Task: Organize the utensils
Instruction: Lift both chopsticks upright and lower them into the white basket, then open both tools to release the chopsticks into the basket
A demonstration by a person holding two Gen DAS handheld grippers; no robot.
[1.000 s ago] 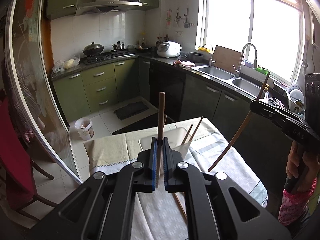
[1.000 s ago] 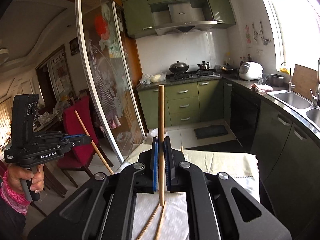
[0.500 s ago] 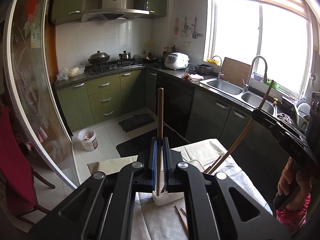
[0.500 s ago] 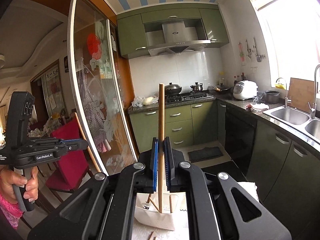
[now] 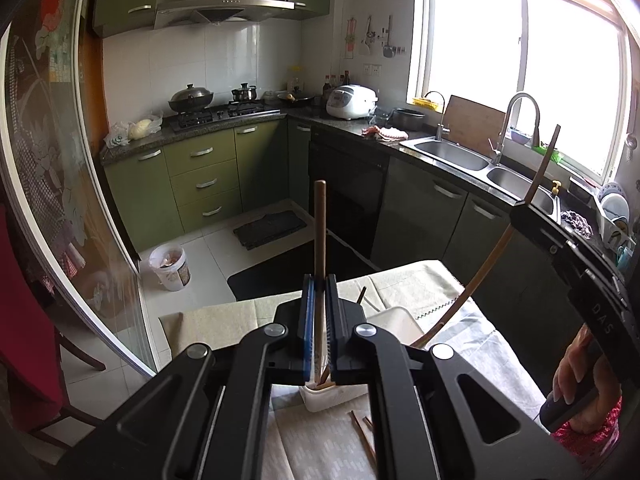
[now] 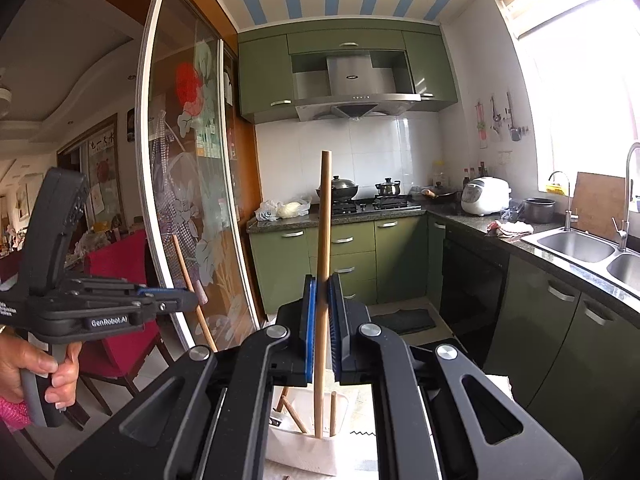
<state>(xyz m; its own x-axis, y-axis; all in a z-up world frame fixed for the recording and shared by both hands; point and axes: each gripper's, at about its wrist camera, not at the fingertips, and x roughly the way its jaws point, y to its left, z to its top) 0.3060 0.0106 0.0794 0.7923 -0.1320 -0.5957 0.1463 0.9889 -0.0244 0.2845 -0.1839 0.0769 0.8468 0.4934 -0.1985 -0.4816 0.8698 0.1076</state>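
My left gripper point(image 5: 319, 300) is shut on a wooden chopstick point(image 5: 319, 232), held upright, its lower end in the white utensil holder point(image 5: 394, 320) on the table. My right gripper point(image 6: 322, 312) is shut on another wooden chopstick point(image 6: 324, 240), also upright, its tip inside the same white holder point(image 6: 304, 446), which holds other chopsticks point(image 6: 294, 414). The right gripper also shows in the left wrist view point(image 5: 520, 210), with its chopstick point(image 5: 486, 264) slanting down to the holder. The left gripper shows in the right wrist view point(image 6: 192, 300).
Loose chopsticks point(image 5: 362, 434) lie on the cloth-covered table point(image 5: 408, 280) in front of the holder. A glass sliding door point(image 6: 188, 200) stands at the left, green kitchen cabinets point(image 5: 208, 176) and a sink point(image 5: 452, 152) lie beyond. A red chair point(image 6: 120, 280) is at the left.
Both grippers have come over the white holder and lowered, so the two held chopsticks now have their tips inside it. Both stay shut.
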